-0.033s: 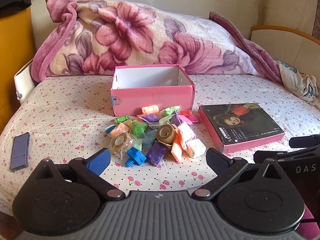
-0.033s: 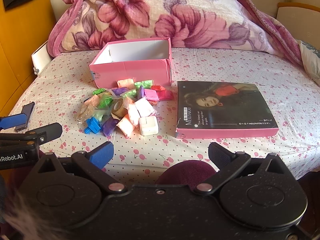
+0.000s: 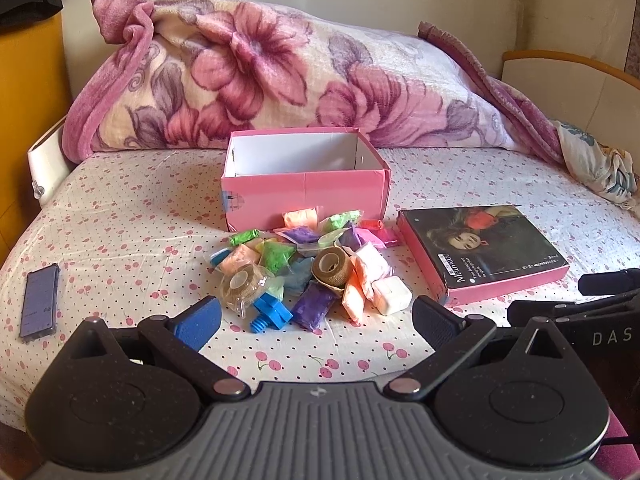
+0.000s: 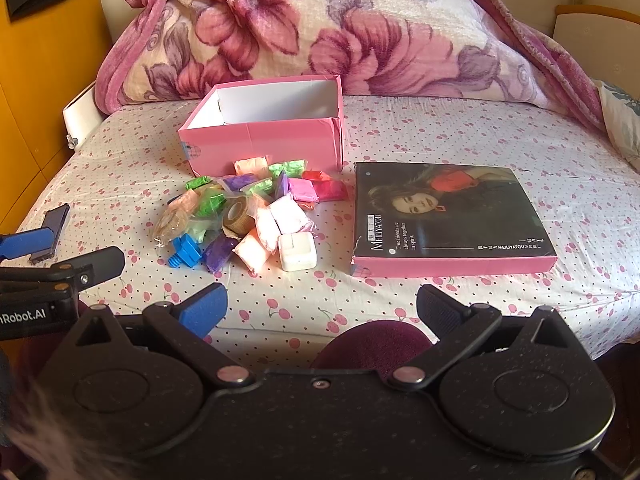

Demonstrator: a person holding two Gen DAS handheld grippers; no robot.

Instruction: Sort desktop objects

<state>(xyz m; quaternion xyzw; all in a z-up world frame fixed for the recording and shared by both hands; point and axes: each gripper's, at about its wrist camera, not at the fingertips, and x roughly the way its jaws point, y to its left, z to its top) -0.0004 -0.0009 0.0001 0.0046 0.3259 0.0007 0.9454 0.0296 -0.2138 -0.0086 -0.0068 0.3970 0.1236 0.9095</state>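
A pile of small items lies on the bed in front of an open pink box: several coloured clay packets, two tan tape rolls, a blue plastic bolt and a white charger cube. My left gripper is open and empty, just short of the pile. My right gripper is open and empty, near the bed's front edge, short of the pile.
A pink-edged box lid with a woman's portrait lies right of the pile. A dark phone lies at the left. A flowered blanket is heaped behind the box. An orange cabinet stands left.
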